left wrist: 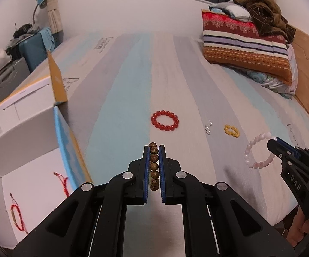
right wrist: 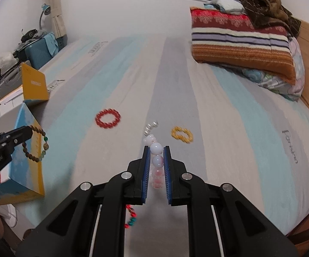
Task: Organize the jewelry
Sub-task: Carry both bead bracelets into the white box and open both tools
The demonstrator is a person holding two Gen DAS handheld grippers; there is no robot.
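Observation:
My left gripper (left wrist: 154, 148) is shut on a brown wooden bead bracelet (left wrist: 153, 167), held above the striped bed; from the right wrist view that bracelet (right wrist: 39, 147) hangs as a loop from the left gripper (right wrist: 29, 133). My right gripper (right wrist: 156, 148) is shut on a pink bead bracelet (right wrist: 157, 162), which dangles from the right gripper (left wrist: 272, 143) as a pale pink ring (left wrist: 256, 154). On the bedsheet lie a red bead bracelet (left wrist: 165, 120), a small yellow bead bracelet (left wrist: 231, 130) and a short string of white pearls (left wrist: 208, 127).
An open white box (left wrist: 26, 150) with a blue-and-yellow flap stands at the left; red cord bracelets (left wrist: 17, 216) lie inside. A red and teal bead piece (right wrist: 131, 216) shows under the right gripper. Striped pillows (left wrist: 246, 49) fill the far right. Suitcases (left wrist: 34, 49) stand beyond the bed.

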